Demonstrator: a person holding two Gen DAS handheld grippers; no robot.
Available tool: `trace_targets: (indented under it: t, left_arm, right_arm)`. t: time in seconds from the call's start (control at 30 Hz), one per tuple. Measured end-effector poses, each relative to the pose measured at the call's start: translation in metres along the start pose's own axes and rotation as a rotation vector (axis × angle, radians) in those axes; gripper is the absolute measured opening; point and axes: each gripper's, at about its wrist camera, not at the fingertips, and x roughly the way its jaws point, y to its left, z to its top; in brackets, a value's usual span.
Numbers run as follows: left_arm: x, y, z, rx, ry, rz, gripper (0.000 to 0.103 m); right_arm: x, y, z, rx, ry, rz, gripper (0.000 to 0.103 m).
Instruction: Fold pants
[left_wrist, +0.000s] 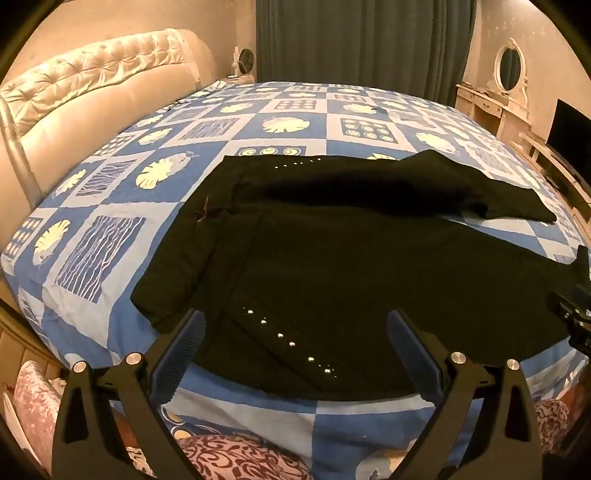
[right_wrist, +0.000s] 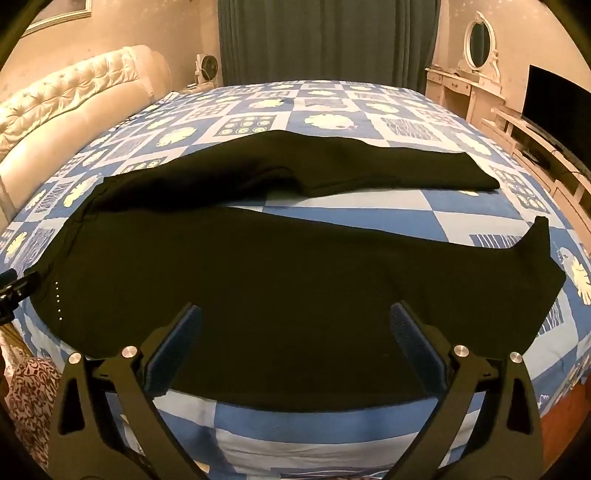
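Observation:
Black pants (left_wrist: 351, 258) lie spread flat on the bed, waistband to the left, both legs running right and splayed apart. A row of small silver studs (left_wrist: 291, 343) marks the near hip. My left gripper (left_wrist: 295, 321) hovers wide open above the near edge of the hip area, nothing between its fingers. In the right wrist view the same pants (right_wrist: 258, 280) fill the middle, and my right gripper (right_wrist: 295, 314) hangs wide open over the near leg, also holding nothing. The near leg's cuff (right_wrist: 539, 236) curls up at the right.
A blue and white patchwork bedspread (left_wrist: 122, 229) covers the bed. A cream tufted headboard (left_wrist: 92, 85) stands at the left, dark curtains (left_wrist: 362, 40) behind. A dressing table with oval mirror (right_wrist: 476, 44) and a dark screen (right_wrist: 554, 96) stand at the right. Patterned fabric (left_wrist: 240, 458) lies below the bed's near edge.

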Motion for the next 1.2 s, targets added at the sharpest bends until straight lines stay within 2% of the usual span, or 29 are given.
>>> trace_targets:
  t: [1.2]
  left_arm:
    - [0.0052,-0.0003,-0.0005,0.010,0.017,-0.006,0.098]
  right_arm:
    - [0.0072,-0.0010,-0.0035,0.017,0.028,0.018,0.101]
